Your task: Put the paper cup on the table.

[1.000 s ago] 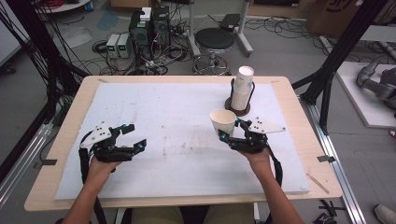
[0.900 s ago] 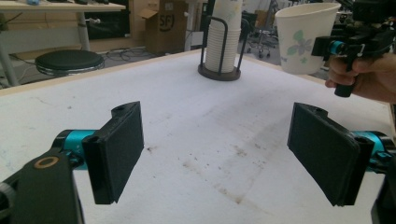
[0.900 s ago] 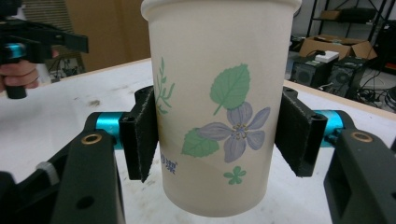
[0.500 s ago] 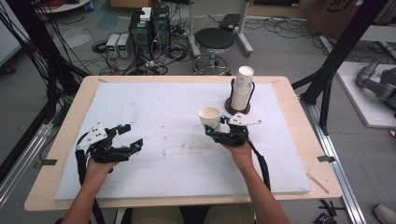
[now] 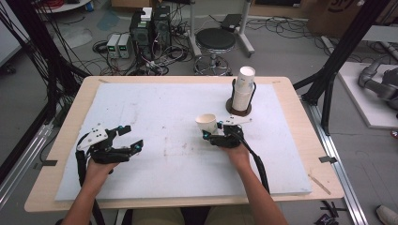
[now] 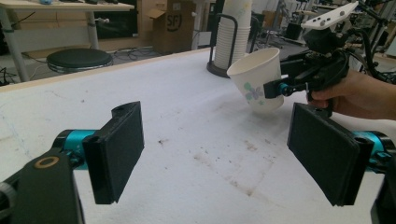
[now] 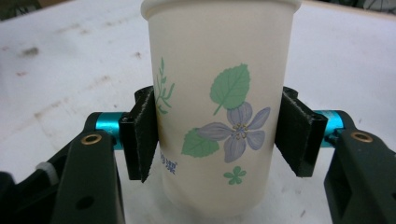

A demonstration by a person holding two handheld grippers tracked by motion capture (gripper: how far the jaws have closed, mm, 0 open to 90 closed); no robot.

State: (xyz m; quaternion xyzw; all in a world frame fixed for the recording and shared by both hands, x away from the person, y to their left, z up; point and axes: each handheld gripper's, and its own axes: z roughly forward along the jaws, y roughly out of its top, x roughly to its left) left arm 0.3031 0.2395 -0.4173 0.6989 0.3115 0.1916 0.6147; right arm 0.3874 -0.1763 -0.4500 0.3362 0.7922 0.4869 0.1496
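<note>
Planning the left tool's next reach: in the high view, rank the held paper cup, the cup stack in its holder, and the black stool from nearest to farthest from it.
1. Paper cup, mid-table, held in the right tool.
2. Cup stack, far right of the table.
3. Black stool, on the floor beyond the table.

Left tool sits near-left, open.

A round black stool (image 5: 215, 40) stands beyond the desk (image 5: 300, 136) (cables (image 5: 42, 61) trail across the floor), near grey equipment boxes (image 5: 119, 45).

Right gripper (image 5: 210, 132) — holds cup (image 5: 206, 124).
</note>
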